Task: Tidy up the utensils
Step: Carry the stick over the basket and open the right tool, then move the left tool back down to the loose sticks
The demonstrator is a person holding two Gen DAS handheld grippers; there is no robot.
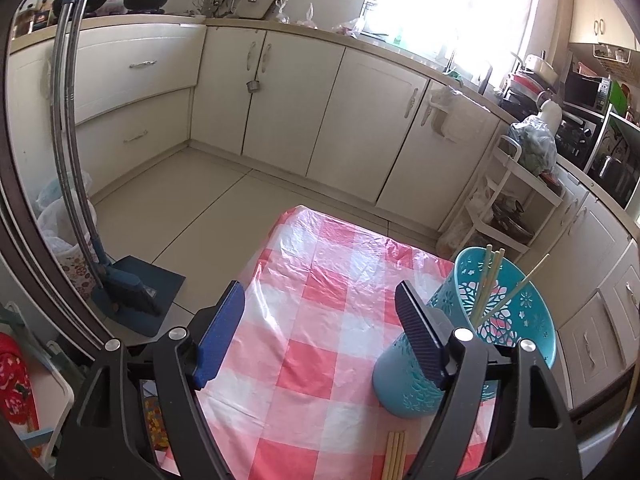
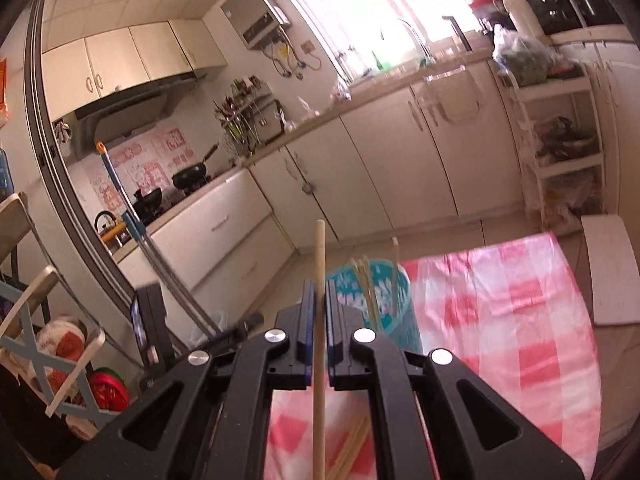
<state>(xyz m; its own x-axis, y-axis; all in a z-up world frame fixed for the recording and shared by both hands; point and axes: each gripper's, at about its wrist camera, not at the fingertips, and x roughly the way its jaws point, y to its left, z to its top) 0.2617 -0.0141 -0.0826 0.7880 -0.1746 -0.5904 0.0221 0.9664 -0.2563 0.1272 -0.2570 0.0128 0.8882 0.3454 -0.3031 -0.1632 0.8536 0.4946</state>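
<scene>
- Midway through the sorting job: several pale chopsticks (image 1: 489, 285) already stand in the teal holder (image 1: 516, 320), which sits upright on the checked tablecloth (image 1: 312, 280) toward the table's right side as the left wrist camera sees it.
- One more chopstick (image 2: 319, 320) is in transit, pinched between the closed fingers of the right gripper (image 2: 319, 300); its tip points up and away, and its shaft runs back under the gripper body, out of the bottom of the picture.
- Seen from the right wrist, the holder lies just beyond and slightly right of the held stick, so the drop into the cup looks close but is not yet made.
- The left gripper (image 1: 320, 304) is spread wide and carries nothing; it hovers over the cloth with its right finger overlapping the near side of the holder in the picture. Whether it touches the holder cannot be told.
- Work remains: a small bundle of loose chopsticks (image 1: 394, 454) lies flat on the cloth near the table's front edge, beside the holder's base, waiting to be collected.
- The holder is a round plastic cup with cut-out flower and star patterns in its wall; the sticks inside lean at different angles, one tilted well to the right against the rim.
- The chopsticks are thin, straight and light wood-coloured, likely to slip or swing if gripped off-centre.
</scene>
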